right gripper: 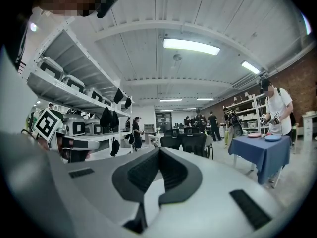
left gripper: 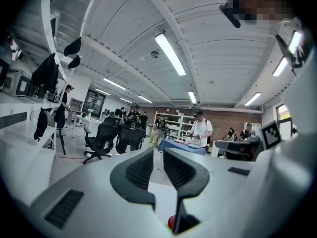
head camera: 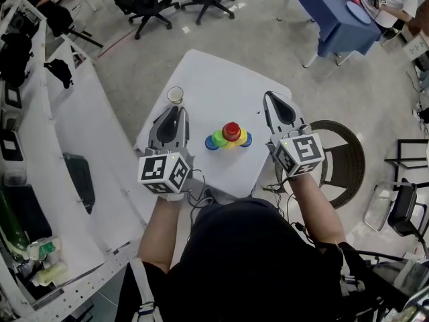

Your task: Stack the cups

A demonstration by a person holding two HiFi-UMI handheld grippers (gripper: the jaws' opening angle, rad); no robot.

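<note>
1 stack of coloured cups (head camera: pixel 230 138), red cup (head camera: pixel 232 131) on top, is sitting mid-bench (head camera: pixel 221 79) btwn the 2 tools, touching neither; exact no. of cups is not showing. 1 clear glass (head camera: pixel 175 95) is standing just ahead of the left tool (head camera: pixel 175 111), which is hovering w/ jaws a narrow gap apart, nothing btwn them. Right tool (head camera: pixel 271 98) is hovering w/ jaws pressed together, empty.

Grey left hand-held gripper (head camera: pixel 177 109) and right hand-held gripper (head camera: pixel 269 97) bear black-and-white marker cubes (head camera: pixel 164 172).
</note>
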